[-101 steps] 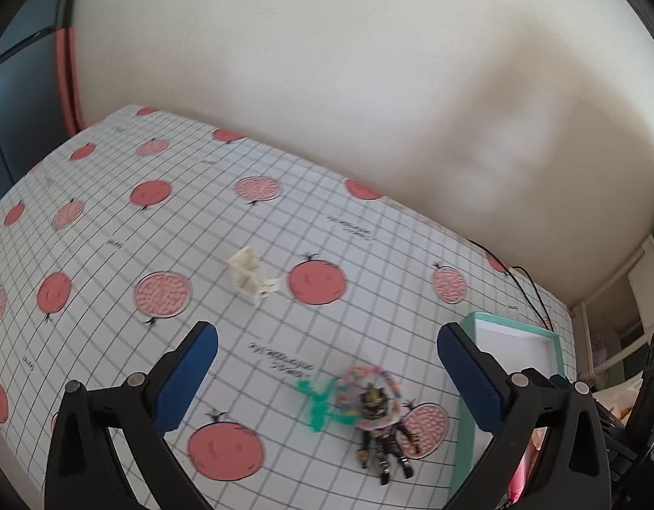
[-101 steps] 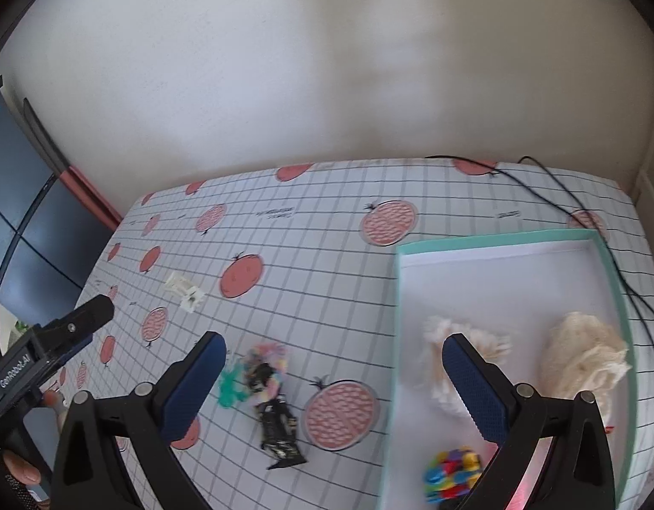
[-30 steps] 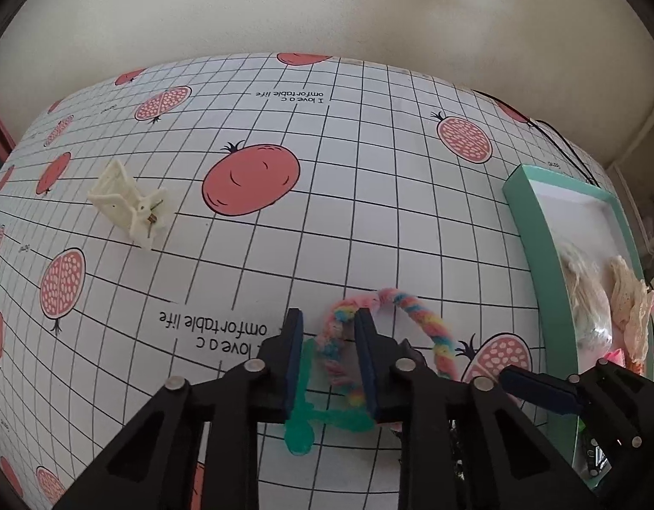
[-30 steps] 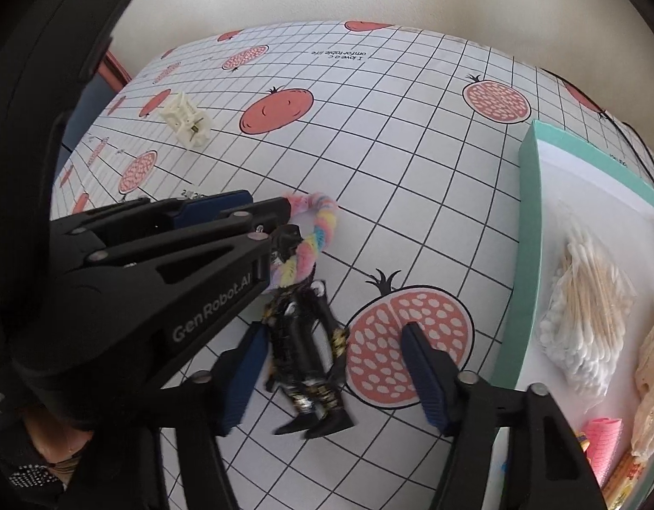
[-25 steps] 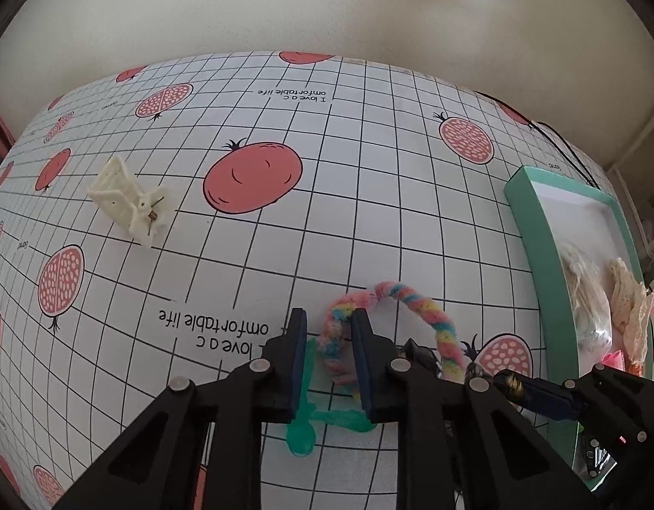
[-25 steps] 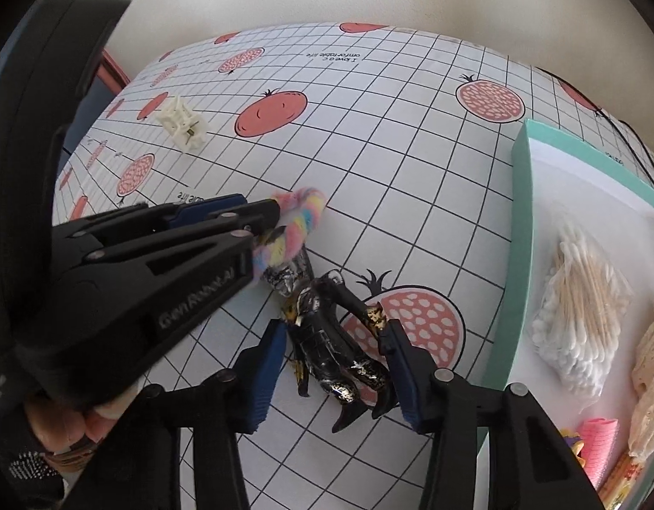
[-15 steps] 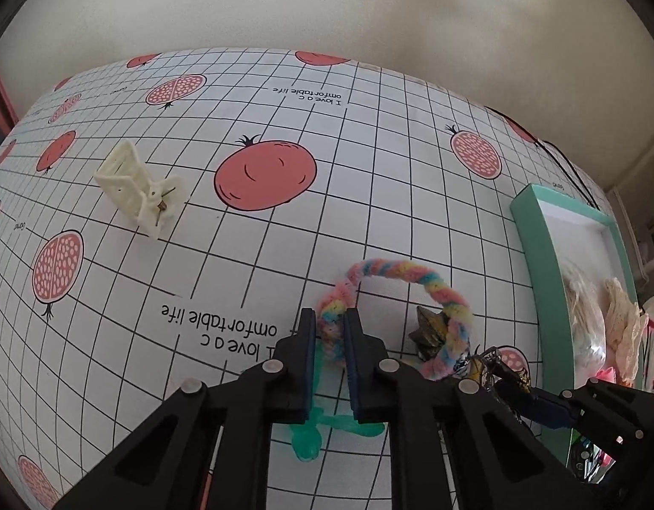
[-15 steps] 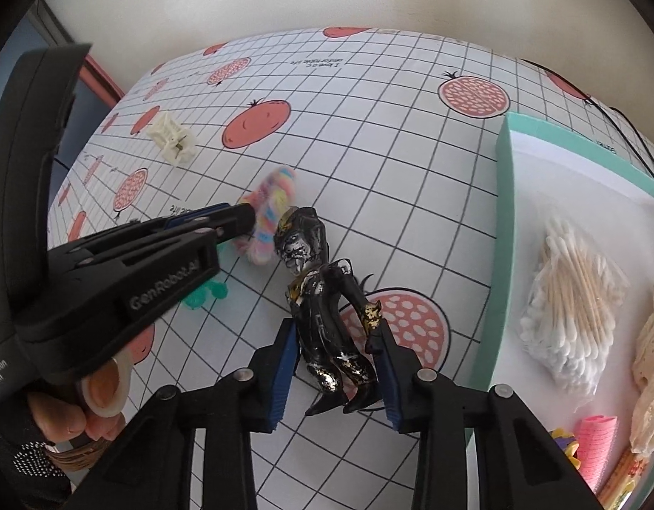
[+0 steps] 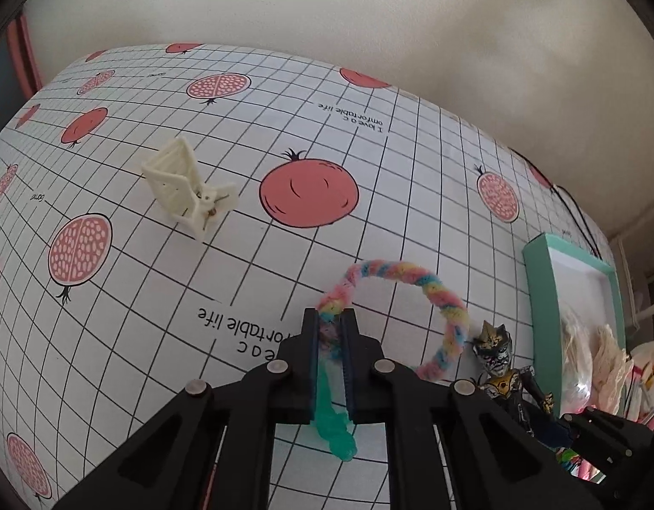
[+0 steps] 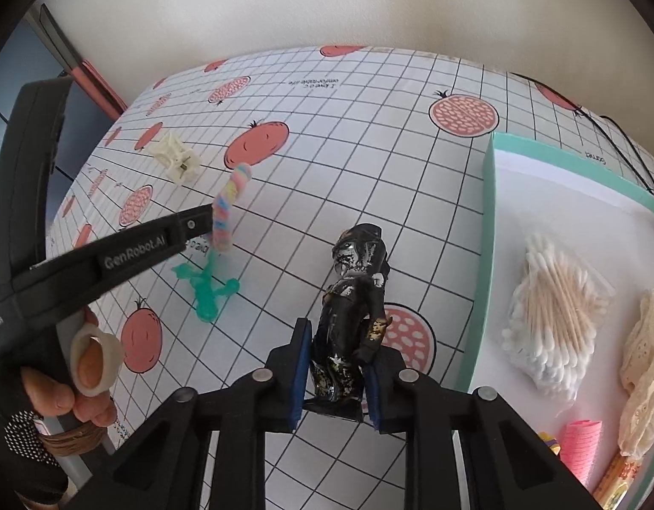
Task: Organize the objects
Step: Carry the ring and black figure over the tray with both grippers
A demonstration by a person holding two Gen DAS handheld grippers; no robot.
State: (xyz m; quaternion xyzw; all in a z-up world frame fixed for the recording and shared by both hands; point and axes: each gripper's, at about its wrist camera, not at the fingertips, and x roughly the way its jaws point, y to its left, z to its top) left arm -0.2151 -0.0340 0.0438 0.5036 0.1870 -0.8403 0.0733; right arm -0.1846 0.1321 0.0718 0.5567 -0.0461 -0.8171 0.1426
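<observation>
My left gripper (image 9: 330, 318) is shut on a pastel rainbow braided ring (image 9: 429, 284) and holds it above the tablecloth; the ring also shows in the right wrist view (image 10: 229, 208). My right gripper (image 10: 335, 365) is shut on the legs of a black and gold toy figure (image 10: 354, 297), lifted and tilted; the figure shows at lower right in the left wrist view (image 9: 503, 365). A green rubbery toy (image 10: 206, 284) lies on the cloth under the ring. A cream plastic clip (image 9: 184, 191) lies to the far left. The teal box (image 10: 493, 229) stands to the right.
The box holds a bag of cotton swabs (image 10: 556, 310), cream lace (image 10: 646, 361), a pink roll (image 10: 582, 442) and small items. A black cable (image 10: 624, 136) runs behind the box. The pomegranate-print tablecloth (image 9: 369, 136) ends at a wall.
Both grippers closed on their objects and lifted them: the ring rose off the figure's head with the left gripper, the figure came up with the right. The green toy stayed on the cloth.
</observation>
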